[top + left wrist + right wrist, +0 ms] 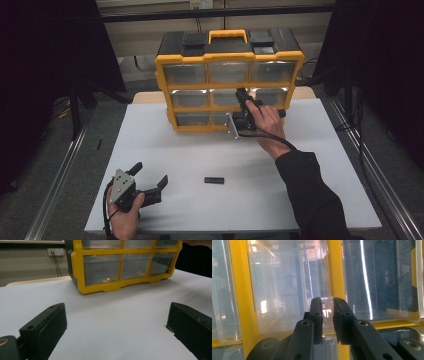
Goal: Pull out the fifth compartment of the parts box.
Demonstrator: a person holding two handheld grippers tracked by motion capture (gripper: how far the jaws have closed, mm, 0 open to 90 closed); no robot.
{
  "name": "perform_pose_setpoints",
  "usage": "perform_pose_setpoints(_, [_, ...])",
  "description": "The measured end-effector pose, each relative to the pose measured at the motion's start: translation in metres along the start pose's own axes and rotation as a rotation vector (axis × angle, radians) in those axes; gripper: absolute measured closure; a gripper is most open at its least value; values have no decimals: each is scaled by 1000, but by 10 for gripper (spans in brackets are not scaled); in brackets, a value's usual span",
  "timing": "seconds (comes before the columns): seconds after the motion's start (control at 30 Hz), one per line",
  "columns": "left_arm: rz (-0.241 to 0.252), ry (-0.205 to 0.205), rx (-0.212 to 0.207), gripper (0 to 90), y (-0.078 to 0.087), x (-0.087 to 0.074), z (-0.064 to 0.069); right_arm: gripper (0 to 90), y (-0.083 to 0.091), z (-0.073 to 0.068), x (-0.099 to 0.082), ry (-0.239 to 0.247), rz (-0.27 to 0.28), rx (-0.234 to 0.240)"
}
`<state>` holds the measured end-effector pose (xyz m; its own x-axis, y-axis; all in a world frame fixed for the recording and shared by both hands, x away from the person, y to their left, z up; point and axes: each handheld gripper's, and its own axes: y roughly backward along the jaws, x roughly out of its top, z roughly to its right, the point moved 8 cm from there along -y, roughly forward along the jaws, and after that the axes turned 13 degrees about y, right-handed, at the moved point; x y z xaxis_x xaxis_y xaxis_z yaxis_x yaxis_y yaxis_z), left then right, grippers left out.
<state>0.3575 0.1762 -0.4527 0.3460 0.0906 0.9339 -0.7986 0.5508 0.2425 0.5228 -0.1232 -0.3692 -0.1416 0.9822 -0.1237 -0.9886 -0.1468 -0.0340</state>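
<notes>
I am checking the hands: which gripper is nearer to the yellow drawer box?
Right. The right gripper is at a drawer of the yellow drawer box; the left gripper is far from it, near the table's front edge.

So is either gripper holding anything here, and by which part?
The right gripper pinches the front lip of a clear drawer in the yellow organizer. The left gripper is open, holding nothing.

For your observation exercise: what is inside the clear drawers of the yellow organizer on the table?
The clear drawers of the yellow organizer look empty through their fronts, showing glare and reflections. The bottom right drawer is covered by the right gripper and hand, so its contents cannot be judged.
</notes>
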Motion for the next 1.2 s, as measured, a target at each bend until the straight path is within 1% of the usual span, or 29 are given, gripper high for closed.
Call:
perform_pose_setpoints(0.07, [-2, -3, 1, 27, 0, 0, 0, 796, 0, 0, 0, 16, 0, -3])
perform_pose_setpoints(0.17, [0, -1, 3, 27, 0, 0, -1, 796, 1, 0, 0, 9, 3, -3])
perform_pose_setpoints(0.27, [0, 1, 0, 27, 0, 0, 0, 801, 1, 1, 0, 13, 13, -3])
perform_pose_setpoints(0.4, [-3, 0, -2, 27, 0, -1, 0, 800, 2, 2, 0, 0, 14, -1])
perform_pose_setpoints(0.43, [-2, 1, -2, 27, 0, 0, 0, 800, 2, 2, 0, 8, 14, -2])
perform_pose_setpoints(0.5, [-3, -1, 1, 27, 0, 0, -1, 799, 3, 3, 1, 1, 20, 1])
perform_pose_setpoints(0.6, [-5, 0, -1, 27, -1, -1, -1, 798, 5, 4, 1, 11, 27, 2])
perform_pose_setpoints(0.83, [-4, 3, -3, 27, -1, -1, 0, 796, 7, 4, 1, -4, 36, 13])
perform_pose_setpoints(1.2, [-7, 0, 2, 27, -1, -1, -1, 797, 14, 5, 2, 0, 56, 21])
